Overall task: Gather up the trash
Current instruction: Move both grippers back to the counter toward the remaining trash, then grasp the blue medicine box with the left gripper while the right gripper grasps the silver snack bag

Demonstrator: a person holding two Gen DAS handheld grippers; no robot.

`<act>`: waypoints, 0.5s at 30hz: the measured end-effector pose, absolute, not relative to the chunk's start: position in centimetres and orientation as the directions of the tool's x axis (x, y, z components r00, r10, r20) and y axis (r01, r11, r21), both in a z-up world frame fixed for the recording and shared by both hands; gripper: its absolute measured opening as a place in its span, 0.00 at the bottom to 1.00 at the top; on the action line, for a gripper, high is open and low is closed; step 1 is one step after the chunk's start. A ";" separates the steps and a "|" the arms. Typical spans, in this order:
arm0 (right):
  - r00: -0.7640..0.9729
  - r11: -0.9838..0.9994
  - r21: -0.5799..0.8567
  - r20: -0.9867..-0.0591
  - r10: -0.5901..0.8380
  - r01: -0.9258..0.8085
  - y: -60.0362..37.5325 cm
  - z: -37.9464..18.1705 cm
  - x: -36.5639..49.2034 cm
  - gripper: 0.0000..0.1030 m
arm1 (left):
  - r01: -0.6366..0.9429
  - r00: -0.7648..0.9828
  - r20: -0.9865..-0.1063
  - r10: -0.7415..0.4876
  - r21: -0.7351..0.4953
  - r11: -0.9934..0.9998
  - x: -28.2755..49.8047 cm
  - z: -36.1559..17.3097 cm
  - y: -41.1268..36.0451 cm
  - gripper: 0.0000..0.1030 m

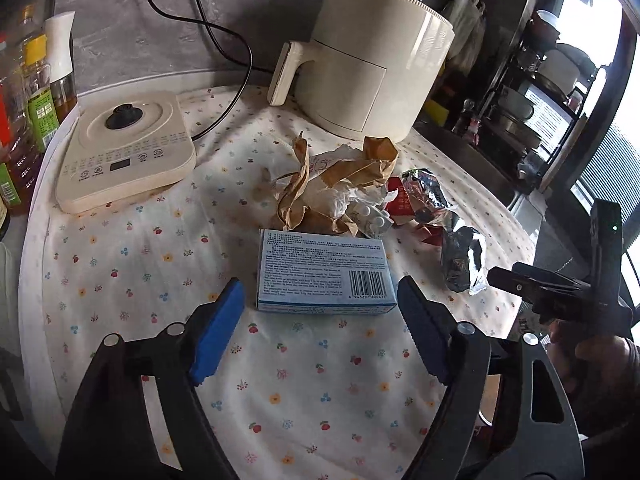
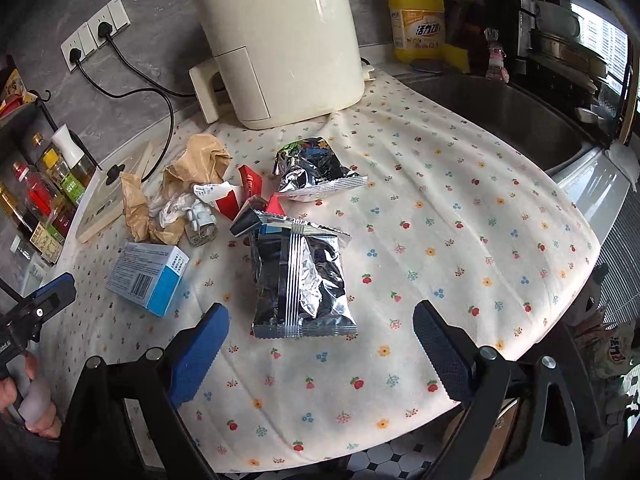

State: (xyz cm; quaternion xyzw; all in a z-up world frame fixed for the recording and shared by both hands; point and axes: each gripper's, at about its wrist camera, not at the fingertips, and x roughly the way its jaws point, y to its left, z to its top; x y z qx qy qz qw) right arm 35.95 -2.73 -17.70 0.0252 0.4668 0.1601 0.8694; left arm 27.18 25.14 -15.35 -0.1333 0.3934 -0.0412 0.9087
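A blue-and-white cardboard box (image 1: 324,276) lies on the flowered cloth, its near end between the blue pads of my left gripper (image 1: 320,294). The jaws are open and the pads do not press on the box. A silver foil snack bag (image 2: 300,280) lies flat just ahead of my right gripper (image 2: 320,312), which is open with its fingertips on either side of the bag's near edge. Behind these lie crumpled brown paper (image 2: 192,168), a red wrapper (image 2: 248,188), a white blister strip (image 2: 200,216) and a second foil bag (image 2: 316,168).
A cream air fryer (image 2: 280,40) stands at the back, with a flat cream cooker base (image 1: 124,148) and black cords to its left. Oil bottles (image 1: 36,92) line the left edge. A steel sink (image 2: 500,112) and yellow detergent bottle (image 2: 418,20) sit at the right.
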 end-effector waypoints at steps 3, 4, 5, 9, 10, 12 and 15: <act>0.503 0.955 0.179 -0.818 0.279 -0.239 -1.8 -18.6 36.7 0.83 | -0.037 0.665 -0.725 -0.181 -0.274 0.961 28.6 -16.6 25.7 0.62; 0.497 0.957 0.172 -0.825 0.270 -0.234 -1.6 -18.9 37.0 0.82 | -0.034 0.663 -0.725 -0.186 -0.278 0.960 28.9 -17.0 25.8 0.62; 0.494 0.959 0.166 -0.830 0.261 -0.230 -1.4 -19.2 37.2 0.81 | -0.035 0.661 -0.727 -0.187 -0.279 0.960 29.3 -17.4 25.9 0.62; 0.464 0.963 0.158 -0.851 0.245 -0.218 -1.4 -20.5 38.1 0.59 | -0.055 0.641 -0.744 -0.189 -0.290 0.955 30.2 -18.8 26.2 0.62; 0.467 0.964 0.152 -0.851 0.240 -0.218 -1.5 -20.5 38.1 0.56 | -0.059 0.638 -0.745 -0.195 -0.299 0.952 30.2 -19.2 26.2 0.62; 0.450 0.956 0.171 -0.853 0.265 -0.239 -1.5 -20.2 38.1 0.49 | -0.052 0.626 -0.748 -0.220 -0.322 0.945 30.2 -19.6 25.9 0.62; 0.449 0.949 0.179 -0.848 0.282 -0.259 -1.6 -19.8 37.4 0.45 | -0.007 0.620 -0.742 -0.256 -0.331 0.944 29.7 -19.6 24.8 0.61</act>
